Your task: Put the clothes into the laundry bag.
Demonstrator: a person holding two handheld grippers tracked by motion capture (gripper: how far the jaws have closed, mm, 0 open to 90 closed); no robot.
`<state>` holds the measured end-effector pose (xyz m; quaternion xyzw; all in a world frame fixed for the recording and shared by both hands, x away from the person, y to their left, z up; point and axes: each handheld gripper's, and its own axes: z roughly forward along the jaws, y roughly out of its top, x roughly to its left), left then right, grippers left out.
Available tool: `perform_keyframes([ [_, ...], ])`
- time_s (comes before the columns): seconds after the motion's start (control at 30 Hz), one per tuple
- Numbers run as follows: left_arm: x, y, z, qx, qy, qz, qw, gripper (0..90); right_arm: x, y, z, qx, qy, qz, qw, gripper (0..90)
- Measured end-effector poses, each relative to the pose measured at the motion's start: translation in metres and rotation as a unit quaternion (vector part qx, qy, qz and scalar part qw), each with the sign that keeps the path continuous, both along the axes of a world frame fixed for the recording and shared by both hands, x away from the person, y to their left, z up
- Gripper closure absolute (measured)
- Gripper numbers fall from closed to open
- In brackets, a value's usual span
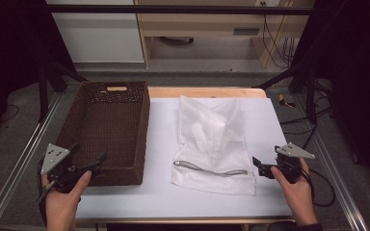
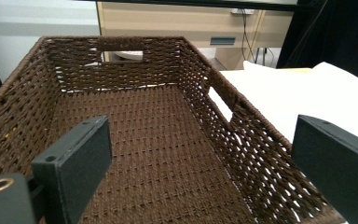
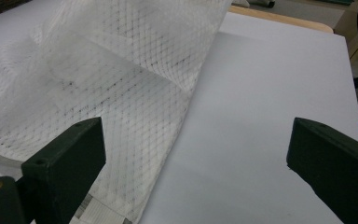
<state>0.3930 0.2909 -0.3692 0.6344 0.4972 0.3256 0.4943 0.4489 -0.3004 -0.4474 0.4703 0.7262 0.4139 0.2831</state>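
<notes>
- Left hand-held gripper (image 1: 89, 161): it was held in the person's left hand (image 1: 65, 192) at the near left corner of the desk, with its jaws set wide apart and empty. In the left gripper view the jaws framed the near end of the basket, one over the basket's floor and the other outside its right wall.
- Right hand-held gripper (image 1: 259, 167): it was held in the person's right hand (image 1: 294, 187) at the near right of the desk. Its jaws stood wide apart and gripped nothing, and they pointed toward the near right corner of the mesh bag, just beside it. In the right gripper view one jaw lay over the bag's edge and the other over bare desk.
- White mesh laundry bag with a grey zip along its near edge (image 1: 214, 144) (image 3: 98, 93): it lay flat on the middle of the desk, just right of the basket, with its far end loosely folded.
- Dark brown rectangular woven wicker basket (image 1: 107, 129) (image 2: 168, 154): it stood on the left part of the desk, with a handle slot in its far wall.
- White-topped desk with a wooden far edge (image 1: 164, 192) (image 3: 270, 102): it carried both things.
</notes>
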Motion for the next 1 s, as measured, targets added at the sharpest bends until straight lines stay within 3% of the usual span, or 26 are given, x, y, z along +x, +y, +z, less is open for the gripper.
perform_keyframes([
  [0.43, 0.001, 0.015, -0.004, 0.023, -0.008, 0.022, 0.9995, 5.5, 0.002, -0.011, -0.006, 0.0, 0.013, -0.01, 0.9999, 5.6],
  [0.67, 0.001, 0.023, -0.007, 0.035, -0.006, 0.039, 0.9986, 5.7, 0.003, -0.018, -0.013, -0.004, 0.037, -0.027, 0.9989, 5.9],
  [0.87, 0.001, 0.022, -0.008, 0.04, -0.006, 0.04, 0.9984, 5.9, 0.005, -0.021, -0.018, -0.001, 0.063, -0.04, 0.9972, 6.4],
  [1.0, 0.001, 0.017, -0.006, 0.051, -0.007, 0.034, 0.9981, 6.1, 0.005, -0.02, -0.02, -0.005, 0.063, -0.041, 0.9972, 6.0],
])
